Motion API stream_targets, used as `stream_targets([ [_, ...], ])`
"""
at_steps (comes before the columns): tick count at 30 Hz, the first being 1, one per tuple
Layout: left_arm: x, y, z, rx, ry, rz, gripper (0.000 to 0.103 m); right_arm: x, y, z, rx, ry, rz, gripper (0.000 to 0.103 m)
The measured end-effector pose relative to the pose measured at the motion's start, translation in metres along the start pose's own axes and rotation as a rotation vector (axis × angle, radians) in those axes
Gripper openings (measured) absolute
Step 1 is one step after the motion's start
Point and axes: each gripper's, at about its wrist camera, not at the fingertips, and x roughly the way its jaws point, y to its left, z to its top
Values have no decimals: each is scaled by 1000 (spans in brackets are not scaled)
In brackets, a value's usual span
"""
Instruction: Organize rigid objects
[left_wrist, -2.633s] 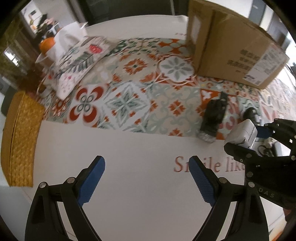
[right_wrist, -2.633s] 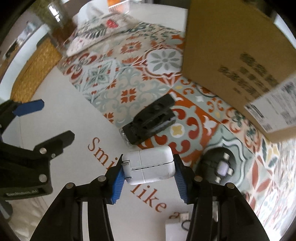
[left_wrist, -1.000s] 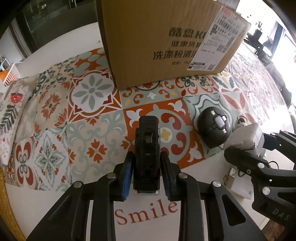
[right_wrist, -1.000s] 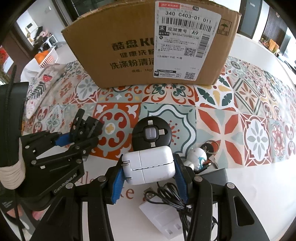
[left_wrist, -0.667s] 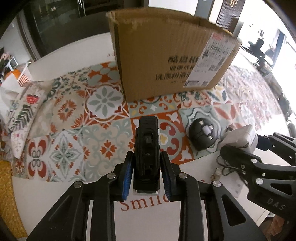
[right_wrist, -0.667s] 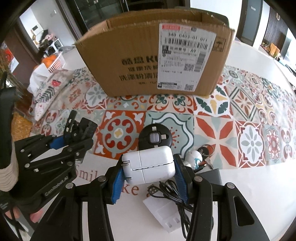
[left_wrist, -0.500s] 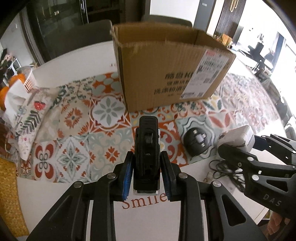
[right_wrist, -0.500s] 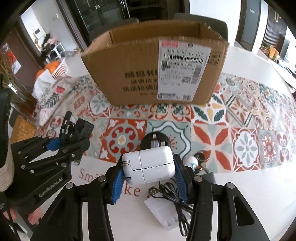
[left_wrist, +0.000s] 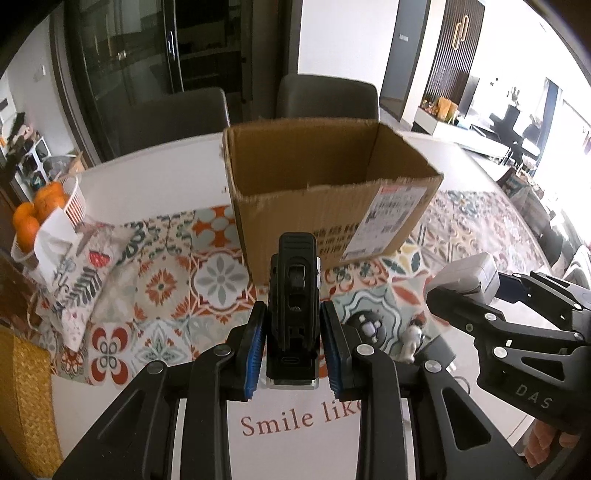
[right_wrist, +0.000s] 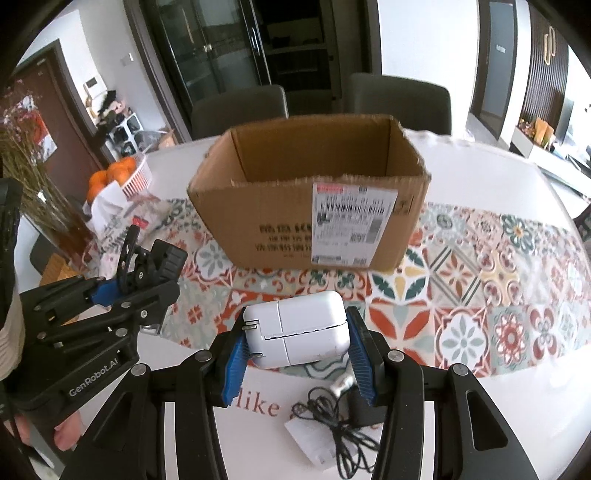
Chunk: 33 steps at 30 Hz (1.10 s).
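**Two claws, each holding one object, before an open cardboard box**

Left wrist view: a black oblong device (left_wrist: 293, 291) stands lengthwise at frame centre, clamped between the blue pads (left_wrist: 254, 347) of the left claw (left_wrist: 291, 349). Its far end overlaps the near wall of the cardboard box (left_wrist: 317, 206), which sits at upper centre with its top open and a white shipping label on its front. At the right edge the right claw (left_wrist: 480, 280) grips a white power adapter (left_wrist: 466, 271). Below, on the patterned cloth (left_wrist: 166, 295), lie a round black plug adapter (left_wrist: 365, 328) and a small white figure (left_wrist: 412, 338), side by side at lower right of centre.

Right wrist view: the white power adapter (right_wrist: 297, 334) fills the lower centre, pressed between the right claw (right_wrist: 295, 354) pads, its prongs toward the left. The box (right_wrist: 306, 210) stands beyond it at centre. The left claw (right_wrist: 147, 273) enters from the left edge. A black cable (right_wrist: 343, 435) and a white card lie on the white counter (right_wrist: 498, 391) at bottom centre. A basket of oranges (right_wrist: 118, 177) sits at upper left.
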Motion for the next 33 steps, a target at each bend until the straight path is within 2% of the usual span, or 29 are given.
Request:
stream_targets([
  [11, -22, -6, 37, 8, -92, 4, 29, -19, -8, 32, -8, -88, 14, 49],
  [21, -27, -7, 67, 7, -138, 2, 29, -31, -11, 63, -35, -157, 10, 49],
  [33, -5, -3, 104, 11, -131, 0, 29, -23, -18, 104, -69, -183, -11, 49],
])
